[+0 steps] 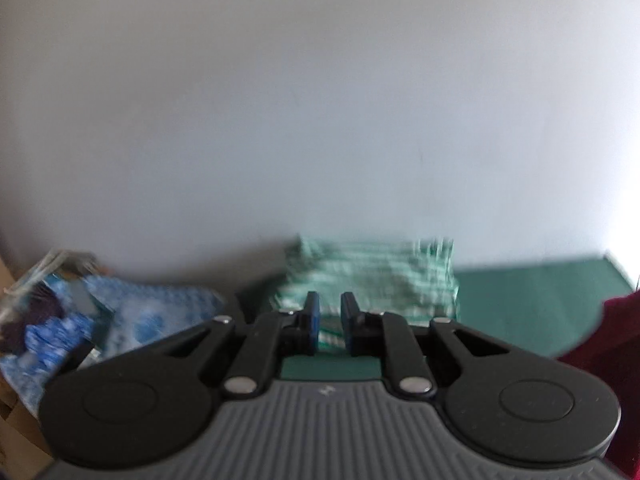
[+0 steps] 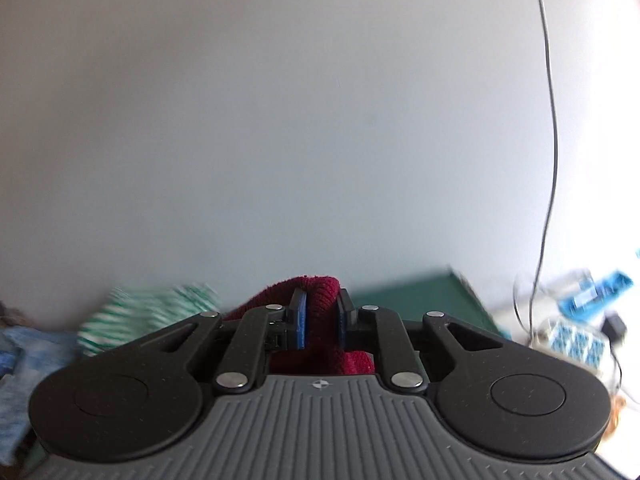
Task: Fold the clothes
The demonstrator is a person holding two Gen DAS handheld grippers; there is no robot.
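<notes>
Your right gripper [image 2: 320,322] pinches the maroon knit [image 2: 320,300], lifted above the green mat [image 2: 420,296]. Your left gripper [image 1: 330,320] hangs narrowly parted, empty, facing the striped stack [image 1: 368,276]. One-sided hold: the knit could sag and bunch.

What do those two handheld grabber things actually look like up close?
Both look alike. The left tool and right tool each have a grey ribbed body, two matte black linkage arms joined by silver rivets, round black discs at the sides, and two short black fingers faced with blue pads. A small white mark sits on each body.
</notes>
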